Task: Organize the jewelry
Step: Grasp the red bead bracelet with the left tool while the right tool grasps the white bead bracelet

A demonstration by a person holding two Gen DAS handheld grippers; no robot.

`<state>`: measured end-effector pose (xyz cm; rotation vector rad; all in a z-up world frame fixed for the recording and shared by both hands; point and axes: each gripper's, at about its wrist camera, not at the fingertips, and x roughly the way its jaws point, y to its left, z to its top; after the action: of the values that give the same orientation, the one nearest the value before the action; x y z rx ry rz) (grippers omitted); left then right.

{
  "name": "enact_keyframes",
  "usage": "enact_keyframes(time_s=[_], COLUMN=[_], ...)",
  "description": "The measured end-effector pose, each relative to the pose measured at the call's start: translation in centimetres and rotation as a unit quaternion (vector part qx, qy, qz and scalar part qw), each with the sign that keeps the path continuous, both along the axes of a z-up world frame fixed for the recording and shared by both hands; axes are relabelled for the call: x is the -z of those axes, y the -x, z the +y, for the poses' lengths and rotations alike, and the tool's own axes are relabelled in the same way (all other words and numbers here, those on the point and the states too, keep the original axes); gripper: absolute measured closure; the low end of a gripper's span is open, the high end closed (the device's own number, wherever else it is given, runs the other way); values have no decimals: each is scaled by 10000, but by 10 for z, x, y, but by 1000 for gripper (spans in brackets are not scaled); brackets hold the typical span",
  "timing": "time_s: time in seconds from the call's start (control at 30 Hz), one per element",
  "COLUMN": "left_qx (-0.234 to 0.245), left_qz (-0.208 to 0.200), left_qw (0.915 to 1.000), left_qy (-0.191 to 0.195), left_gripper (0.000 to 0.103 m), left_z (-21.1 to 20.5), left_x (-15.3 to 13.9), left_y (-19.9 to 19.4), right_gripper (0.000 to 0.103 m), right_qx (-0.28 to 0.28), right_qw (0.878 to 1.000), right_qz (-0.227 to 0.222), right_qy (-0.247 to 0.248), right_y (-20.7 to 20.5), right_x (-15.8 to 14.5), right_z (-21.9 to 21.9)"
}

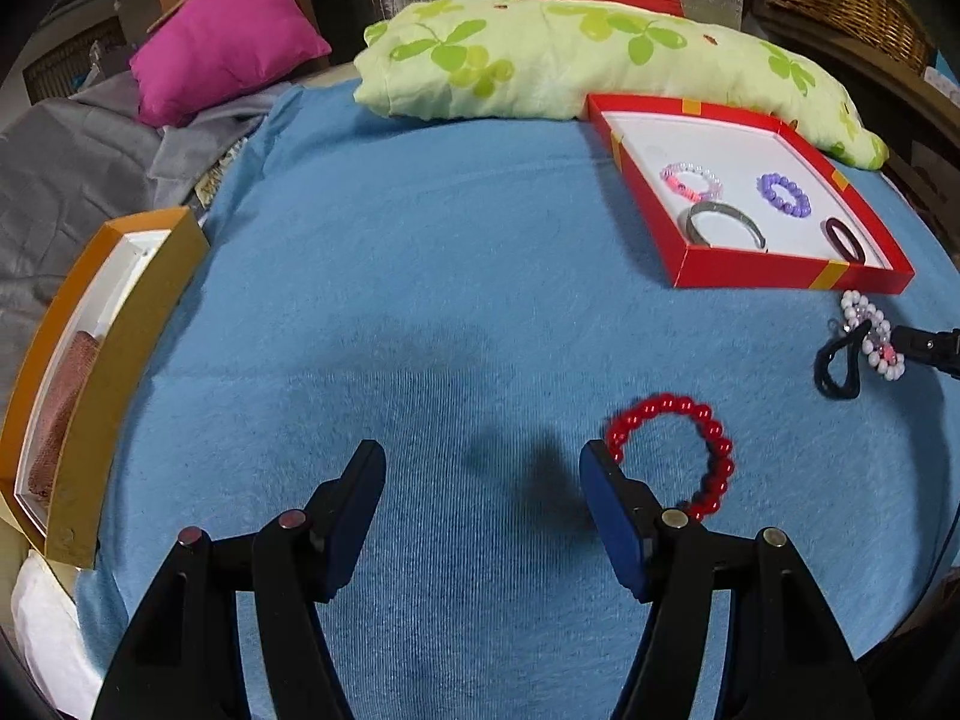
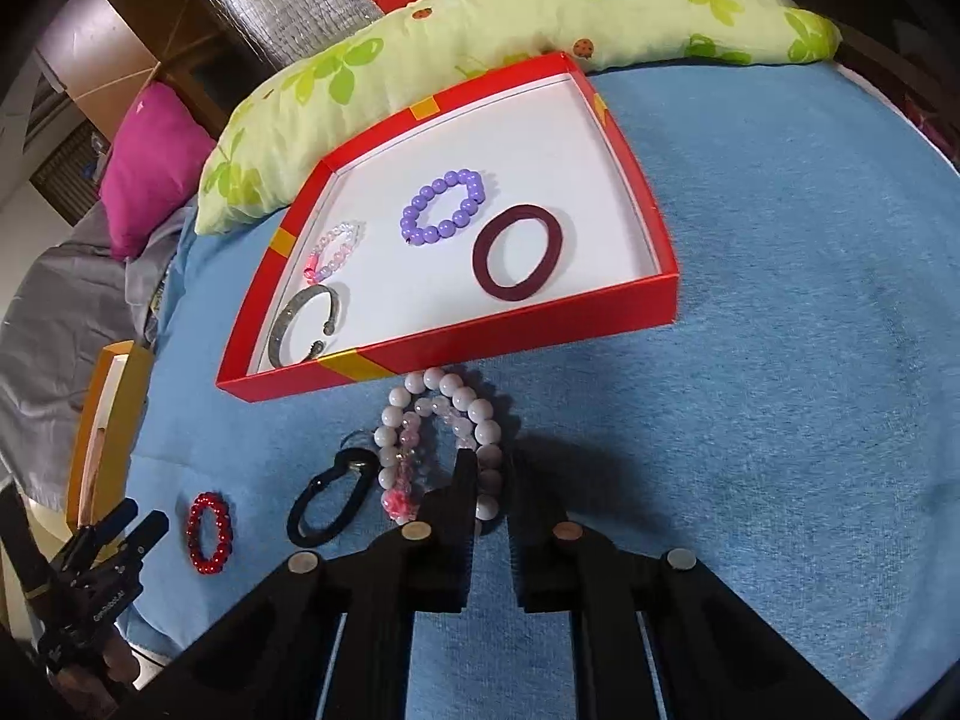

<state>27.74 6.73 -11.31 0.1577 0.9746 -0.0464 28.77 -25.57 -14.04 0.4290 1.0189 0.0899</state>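
A red tray (image 2: 504, 339) (image 1: 780, 276) lies on the blue cloth and holds a purple bead bracelet (image 2: 445, 207), a maroon hair band (image 2: 517, 252), a pink bead bracelet (image 2: 336, 252) and a silver bangle (image 2: 306, 315). In front of it lie a white bead bracelet (image 2: 474, 414) (image 1: 867, 333), a black hair tie (image 2: 327, 501) (image 1: 837, 363) and a red bead bracelet (image 1: 690, 456) (image 2: 209, 533). My right gripper (image 2: 491, 459) is shut on the white bead bracelet. My left gripper (image 1: 483, 462) is open, its right finger beside the red bracelet.
An orange box (image 1: 102, 372) with brown cloth inside stands at the left edge of the cloth. A green leaf-print pillow (image 1: 600, 60) lies behind the tray, with a magenta cushion (image 1: 228, 42) and grey fabric (image 1: 72, 168) at the far left.
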Motion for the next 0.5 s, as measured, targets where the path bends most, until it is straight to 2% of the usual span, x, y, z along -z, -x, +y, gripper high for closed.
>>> enact_keyframes(time_s=[0.17,0.4,0.5], left_qx=[104,308,369], left_qz=[154,245,370], left_qw=[9998,9990,9976], left_qy=[90,205,464], left_gripper=[35,35,35], left_z=[-5,-18,-20], left_x=[6,12,16], left_y=[0,-1,-4], right_gripper=[93,93,93], right_qx=[160,518,530], right_qw=[9997,9972,9950], right_qz=[-97,-514,-815], right_qy=[154,-131,-249], right_y=[6,17,24], right_x=[-6,-28,-41], right_z=[-8,-33,-37])
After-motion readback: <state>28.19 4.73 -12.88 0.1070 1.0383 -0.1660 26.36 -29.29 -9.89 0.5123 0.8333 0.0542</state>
